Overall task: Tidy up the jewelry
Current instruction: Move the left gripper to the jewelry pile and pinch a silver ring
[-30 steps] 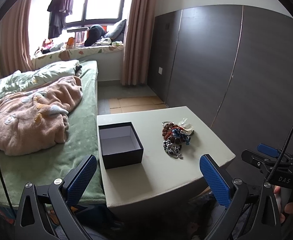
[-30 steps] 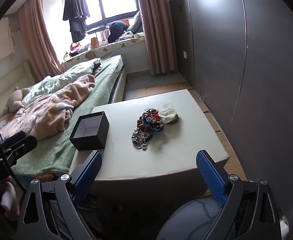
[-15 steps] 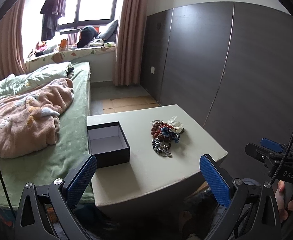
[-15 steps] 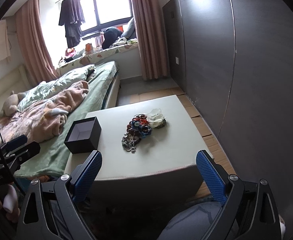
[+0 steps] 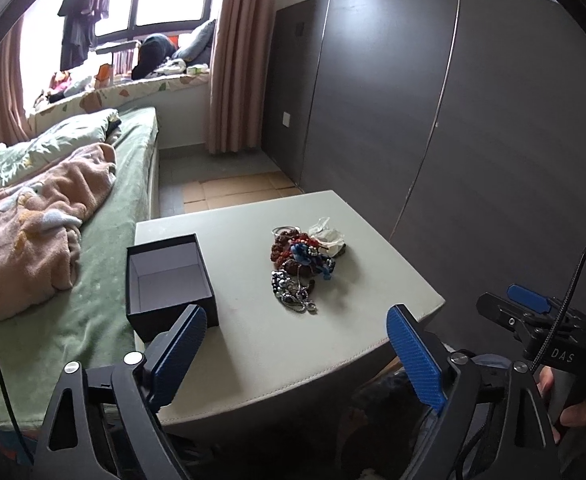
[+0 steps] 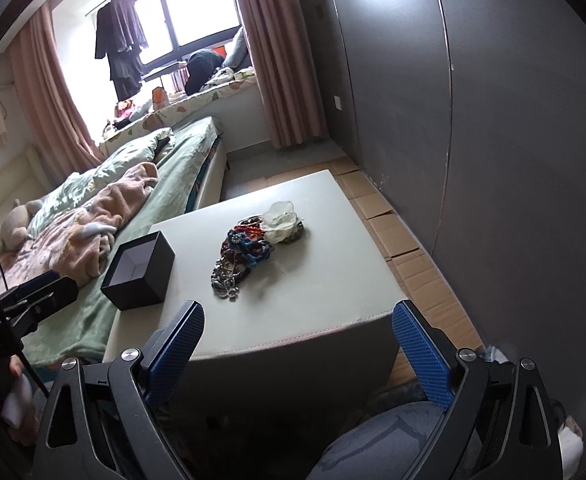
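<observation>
Jewelry [image 5: 303, 266] lies in a tangled heap on the pale table [image 5: 253, 344], toward its far right part, well apart from both of our grippers. We see red and brown beads, a blue piece in the middle, and a silvery chain trailing toward the near edge; a crumpled white wrapper [image 5: 327, 234] touches the heap on its far side. From the right wrist view the same heap [image 6: 249, 250] sits near the middle of the tabletop [image 6: 333, 280], with the wrapper [image 6: 281, 222] at its far end.

An open black box [image 5: 169, 280] stands at the table's left edge, upright, its pale inside bare as far as we can see; in the right wrist view it [image 6: 139, 274] sits close to the near left corner. The box and the heap are apart, with bare tabletop between them.

Our left gripper [image 5: 297, 358] hovers over the near edge, jaws spread wide and holding nothing, its blue pads [image 5: 413, 360] clear of everything. Our right gripper [image 6: 299, 354] hangs before the table's near side, likewise spread wide and holding nothing.

A bed [image 5: 105, 312] with a pink blanket [image 5: 33, 236] runs along the table's left side.
</observation>
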`<action>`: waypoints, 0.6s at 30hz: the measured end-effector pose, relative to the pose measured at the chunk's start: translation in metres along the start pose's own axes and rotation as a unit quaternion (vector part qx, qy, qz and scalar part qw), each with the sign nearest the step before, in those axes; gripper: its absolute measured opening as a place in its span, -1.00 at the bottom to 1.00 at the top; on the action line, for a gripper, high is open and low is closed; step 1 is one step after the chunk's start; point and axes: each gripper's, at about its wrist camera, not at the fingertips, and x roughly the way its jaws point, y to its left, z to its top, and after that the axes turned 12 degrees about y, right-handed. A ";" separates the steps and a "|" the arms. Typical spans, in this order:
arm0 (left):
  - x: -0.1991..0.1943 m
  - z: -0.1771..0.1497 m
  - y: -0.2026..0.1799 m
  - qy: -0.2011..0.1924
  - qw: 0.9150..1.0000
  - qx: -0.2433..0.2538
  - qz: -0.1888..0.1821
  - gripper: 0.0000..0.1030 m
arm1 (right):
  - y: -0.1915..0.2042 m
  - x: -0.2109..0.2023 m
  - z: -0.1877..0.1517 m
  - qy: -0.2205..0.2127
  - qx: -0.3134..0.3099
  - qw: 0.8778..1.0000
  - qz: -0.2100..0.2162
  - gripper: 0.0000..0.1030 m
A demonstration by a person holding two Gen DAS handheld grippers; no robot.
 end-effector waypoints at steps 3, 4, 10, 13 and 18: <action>0.014 0.003 -0.002 0.022 1.000 -0.002 -0.017 0.54 | -0.008 0.010 0.003 0.011 0.009 1.000 -0.001 0.86; 0.018 0.005 -0.003 0.027 0.999 -0.002 -0.019 0.52 | -0.010 0.014 0.003 0.016 0.015 1.000 0.001 0.86; 0.053 0.014 -0.008 0.067 0.997 0.002 -0.031 0.17 | -0.025 0.036 0.003 0.038 0.027 0.999 0.017 0.85; 0.071 0.017 -0.012 0.083 0.996 0.004 -0.042 0.10 | -0.031 0.046 0.003 0.047 0.030 0.998 0.020 0.82; 0.104 0.022 -0.013 0.120 0.991 -0.008 -0.059 -0.26 | -0.042 0.065 0.006 0.067 0.042 0.997 0.016 0.54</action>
